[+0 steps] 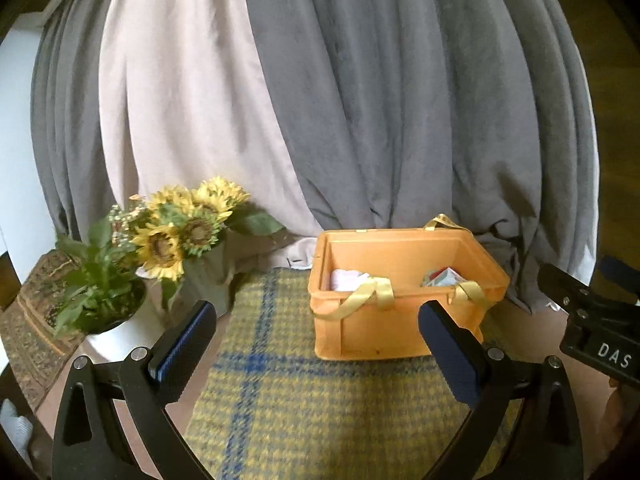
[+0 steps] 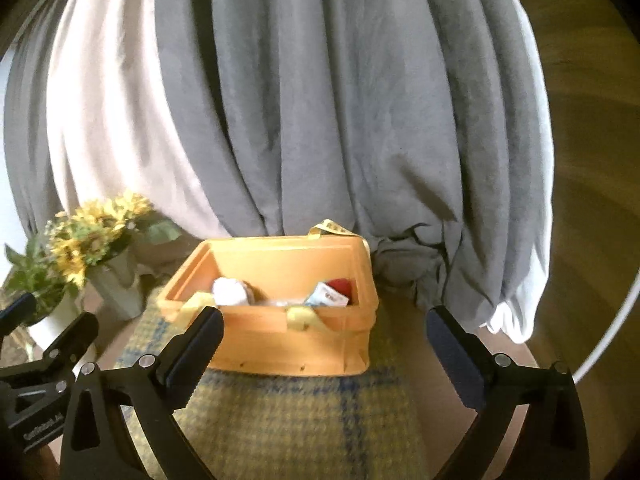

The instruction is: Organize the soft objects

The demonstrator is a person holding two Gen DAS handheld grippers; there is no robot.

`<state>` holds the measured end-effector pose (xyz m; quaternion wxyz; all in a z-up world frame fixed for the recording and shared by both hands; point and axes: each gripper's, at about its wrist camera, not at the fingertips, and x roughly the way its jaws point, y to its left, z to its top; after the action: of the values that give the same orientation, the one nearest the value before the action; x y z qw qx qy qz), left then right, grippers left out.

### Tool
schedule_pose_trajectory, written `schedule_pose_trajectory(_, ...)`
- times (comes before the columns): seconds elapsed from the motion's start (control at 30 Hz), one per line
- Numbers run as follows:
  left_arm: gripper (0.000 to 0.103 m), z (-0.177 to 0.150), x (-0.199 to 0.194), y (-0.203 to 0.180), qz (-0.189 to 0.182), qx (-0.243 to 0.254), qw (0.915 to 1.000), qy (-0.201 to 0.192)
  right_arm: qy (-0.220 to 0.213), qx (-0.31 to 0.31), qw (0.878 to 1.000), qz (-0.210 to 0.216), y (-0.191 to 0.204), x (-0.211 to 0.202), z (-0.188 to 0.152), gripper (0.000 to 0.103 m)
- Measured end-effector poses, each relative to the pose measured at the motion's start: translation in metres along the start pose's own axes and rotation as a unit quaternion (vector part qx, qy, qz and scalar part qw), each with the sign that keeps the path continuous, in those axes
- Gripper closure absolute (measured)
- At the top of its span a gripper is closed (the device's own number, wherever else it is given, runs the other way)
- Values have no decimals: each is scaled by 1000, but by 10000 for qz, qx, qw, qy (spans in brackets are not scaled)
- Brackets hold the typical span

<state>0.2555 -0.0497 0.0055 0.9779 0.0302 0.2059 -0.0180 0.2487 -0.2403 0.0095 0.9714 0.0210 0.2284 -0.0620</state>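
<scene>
**Orange basket on the plaid cloth, both my grippers empty**

The orange basket (image 1: 400,312) sits on the far part of the yellow-and-blue plaid cloth (image 1: 280,400), its pale yellow handles (image 1: 366,294) draped over the near rim. Inside it, at the left, lies a white soft bundle (image 2: 229,292); at the right a small printed packet (image 2: 327,296) leans against the wall with something red (image 2: 340,285) behind it. What else lies on the bottom I cannot tell.

My left gripper (image 1: 318,328) hangs near the basket with its jaws spread wide and nothing between them; its right finger overlaps the basket's near right corner in the view, but I cannot tell whether they touch. My right gripper (image 2: 325,332) is likewise wide open and empty, its fingers framing the basket from the near side. From the left wrist view, part of the right gripper shows at the right edge.

To the left of the basket, off the cloth, a bunch of sunflowers (image 1: 184,224) stands in a grey vase (image 1: 210,280), and nearer left is a leafy green plant (image 1: 96,280) in a white pot (image 1: 120,332). Behind everything hang grey curtains (image 1: 380,100) with a pale pink panel (image 1: 180,100) between them, reaching down just behind the basket
</scene>
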Motion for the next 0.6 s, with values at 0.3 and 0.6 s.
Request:
schedule_pose_trajectory(0.3, 0, -18, -66, 18, 24, 201, 9993, -319, -213, 127, 9996, -162, 18, -72, -28, 1)
schedule_pose_trajectory(0.6, 0, -35, -122, 38, -49, 271, 9993, -261, -221, 286, 9990, -275, 31, -130, -49, 1)
